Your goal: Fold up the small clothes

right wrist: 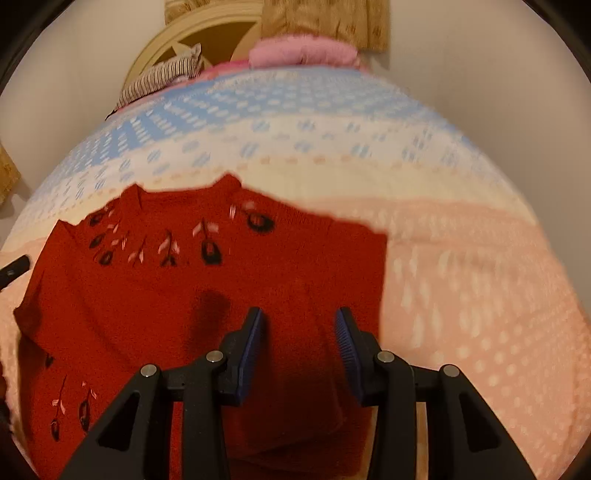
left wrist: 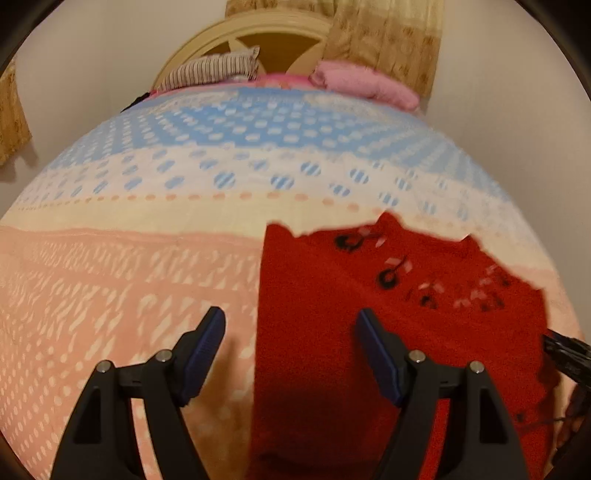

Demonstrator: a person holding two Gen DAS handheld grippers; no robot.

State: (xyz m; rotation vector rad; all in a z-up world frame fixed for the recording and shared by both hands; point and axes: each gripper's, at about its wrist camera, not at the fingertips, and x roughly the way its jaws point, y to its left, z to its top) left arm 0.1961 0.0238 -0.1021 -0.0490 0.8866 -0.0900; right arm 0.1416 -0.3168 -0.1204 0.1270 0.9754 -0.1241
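Note:
A red knit sweater with black and pink flower stitching lies flat on a patterned bedspread; it also shows in the right wrist view. My left gripper is open and empty, hovering over the sweater's left edge, with one finger over the bedspread and one over the red cloth. My right gripper is open and empty, above the sweater's right part near its right edge. A black bit of the right gripper shows at the far right of the left wrist view.
The bedspread has pink, cream and blue bands. At the head of the bed lie a striped pillow and a pink blanket, before a cream headboard. Curtains hang behind.

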